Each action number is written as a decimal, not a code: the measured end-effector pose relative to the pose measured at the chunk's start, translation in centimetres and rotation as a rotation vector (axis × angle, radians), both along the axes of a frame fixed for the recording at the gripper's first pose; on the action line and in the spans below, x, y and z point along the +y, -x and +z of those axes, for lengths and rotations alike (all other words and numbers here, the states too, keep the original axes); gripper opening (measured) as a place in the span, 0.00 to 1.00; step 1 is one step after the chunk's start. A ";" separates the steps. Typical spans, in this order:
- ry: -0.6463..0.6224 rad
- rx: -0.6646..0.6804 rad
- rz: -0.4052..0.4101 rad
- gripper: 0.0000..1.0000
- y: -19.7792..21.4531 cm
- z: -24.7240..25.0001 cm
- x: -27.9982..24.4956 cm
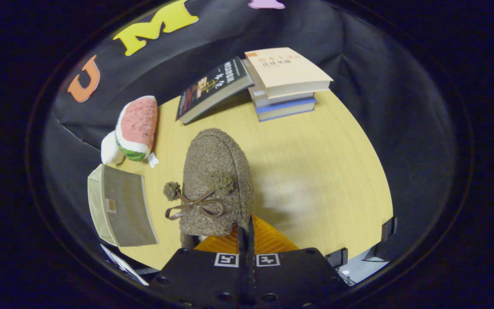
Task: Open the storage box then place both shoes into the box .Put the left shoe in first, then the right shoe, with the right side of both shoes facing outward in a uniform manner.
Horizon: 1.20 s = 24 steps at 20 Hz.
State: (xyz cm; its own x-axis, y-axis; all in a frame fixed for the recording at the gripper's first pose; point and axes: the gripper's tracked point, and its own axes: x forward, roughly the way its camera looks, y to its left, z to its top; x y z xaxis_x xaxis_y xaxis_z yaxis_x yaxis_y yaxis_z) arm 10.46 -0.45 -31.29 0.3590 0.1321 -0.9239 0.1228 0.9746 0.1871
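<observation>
The tool sits nearest, its two fingers drawn together until almost no gap is left between them. They pinch the rear edge of a fuzzy brown shoe, so the shoe is clamped in the tool and hangs straight ahead of the fingers, toe pointing away. A thin brown ribbon bow lies across the shoe's upper, with a small pom-pom at the bow's left end. How high the shoe is above the worktop I cannot tell.

Taking the shoe as the landmark: the pale wooden worktop spreads out under it and to its right. A soft blurred shadow lies on the wood just right of the shoe.

Left of the shoe, near its heel end and apart from it, stands the storage box, a beige fabric box with a small tag on its grey-brown upper face. Whether that face is a closed lid I cannot say for certain.

Further out, left of the shoe's toe and just beyond the box, lies a plush watermelon slice, red above, white and green at its lower end.

Beyond the toe, a dark-covered book leans tilted against a stack of books, which sits beyond the shoe and to its right, near the worktop's far edge.
</observation>
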 end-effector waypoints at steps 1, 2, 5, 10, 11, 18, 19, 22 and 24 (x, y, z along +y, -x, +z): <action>0.008 -0.013 0.013 0.00 0.3 1.4 1.1; 0.011 -0.030 0.028 0.00 0.6 3.0 2.4; -0.011 -0.076 0.075 0.00 1.3 7.1 7.3; -0.035 -0.088 0.147 0.00 2.1 10.5 16.3; -0.036 -0.085 0.166 0.00 2.1 10.4 18.3; -0.063 -0.021 0.266 0.00 2.9 6.9 33.0; -0.043 -0.007 0.270 0.00 2.6 5.7 34.3; 0.041 0.014 0.263 0.00 1.2 1.8 36.5; 0.097 0.025 0.241 0.00 0.4 -1.1 36.9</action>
State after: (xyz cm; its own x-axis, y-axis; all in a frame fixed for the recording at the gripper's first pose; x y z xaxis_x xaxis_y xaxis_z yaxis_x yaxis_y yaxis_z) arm 10.05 36.45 -32.35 0.3045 0.1215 -0.9447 -0.1116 0.9896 0.0913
